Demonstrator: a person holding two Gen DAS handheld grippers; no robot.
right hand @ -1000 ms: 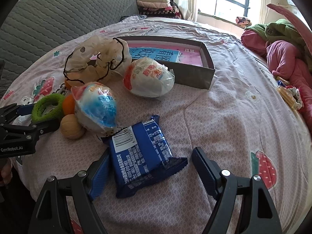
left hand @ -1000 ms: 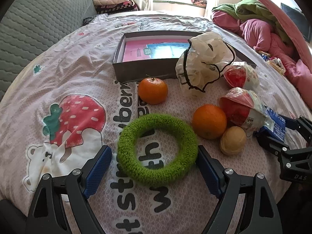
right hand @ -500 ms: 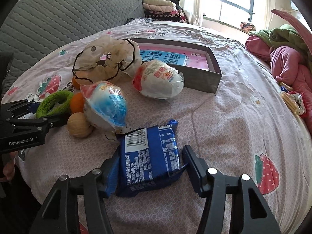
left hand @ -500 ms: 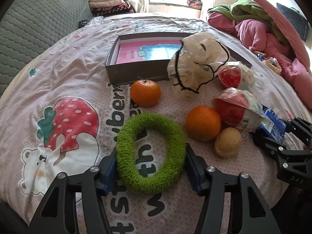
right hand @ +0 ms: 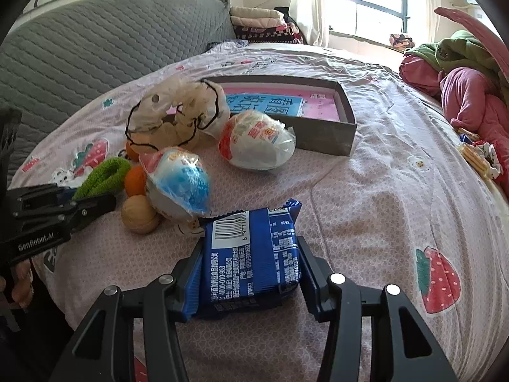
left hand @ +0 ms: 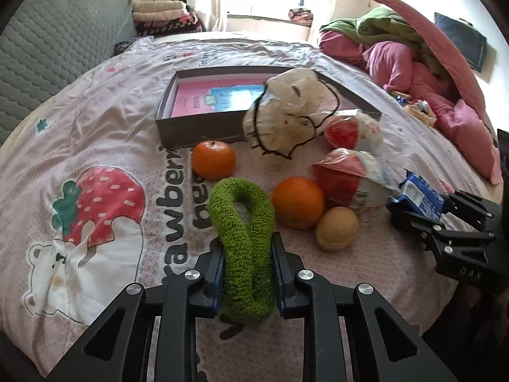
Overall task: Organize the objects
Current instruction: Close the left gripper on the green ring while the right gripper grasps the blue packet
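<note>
My left gripper [left hand: 246,273] is closing, its pads pressing on a fuzzy green ring [left hand: 243,232] that is squeezed into a narrow loop on the bedsheet. My right gripper [right hand: 249,273] is closing too, its pads pressing the sides of a blue snack packet [right hand: 251,261]. Beyond the ring lie two oranges [left hand: 213,159] [left hand: 298,202] and a tan walnut [left hand: 337,232]. Two wrapped egg-shaped toys [right hand: 256,140] [right hand: 178,184] and a crumpled plastic bag [left hand: 289,117] sit in front of a grey open box [left hand: 191,133] with pink printed sheets inside.
Everything rests on a pink strawberry-print bedsheet [right hand: 397,210]. A grey quilted headboard [right hand: 95,47] stands at the left, and heaped pink and green bedding [left hand: 413,57] fills the far right. Small snack packets [right hand: 477,156] lie near that heap. A person's fingers [right hand: 22,283] hold the left tool.
Both grippers went from wide open to closed on their objects. The green ring was squashed from a round circle into a narrow loop; the blue packet now sits gripped between the right pads.
</note>
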